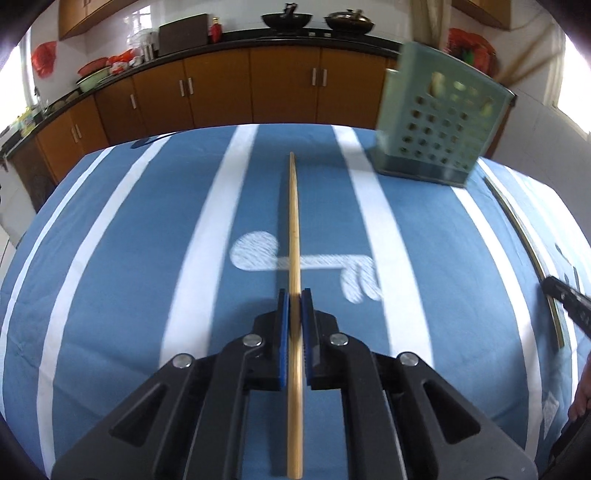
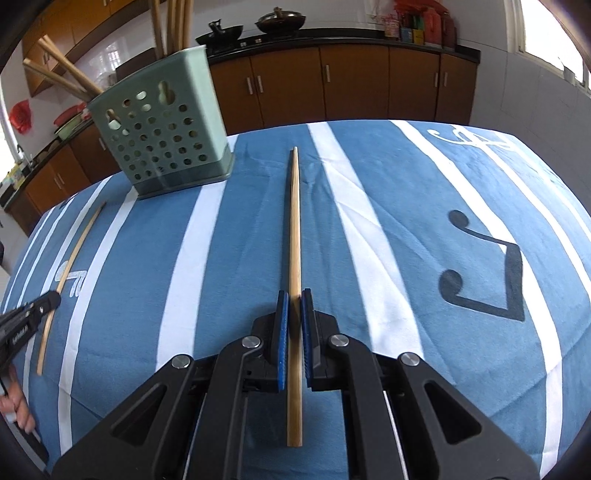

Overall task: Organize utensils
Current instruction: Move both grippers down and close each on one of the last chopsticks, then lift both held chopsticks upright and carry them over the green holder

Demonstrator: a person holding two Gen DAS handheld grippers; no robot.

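Note:
My left gripper (image 1: pixel 294 295) is shut on a wooden chopstick (image 1: pixel 293 229) that points forward over the blue striped tablecloth. My right gripper (image 2: pixel 294 295) is shut on a second wooden chopstick (image 2: pixel 294 221), also pointing forward. A green perforated utensil holder (image 1: pixel 439 122) stands at the far right in the left wrist view. It stands at the far left in the right wrist view (image 2: pixel 162 136), with several chopsticks (image 2: pixel 62 74) sticking out of it. The right gripper and its chopstick show at the right edge of the left wrist view (image 1: pixel 532 254). The left gripper's chopstick shows in the right wrist view (image 2: pixel 68 273).
The table (image 2: pixel 406 258) is covered by a blue cloth with white stripes and music-note prints. Wooden kitchen cabinets (image 1: pixel 258 85) and a dark counter with woks (image 2: pixel 258 26) run along the back. The table's far edge lies just behind the holder.

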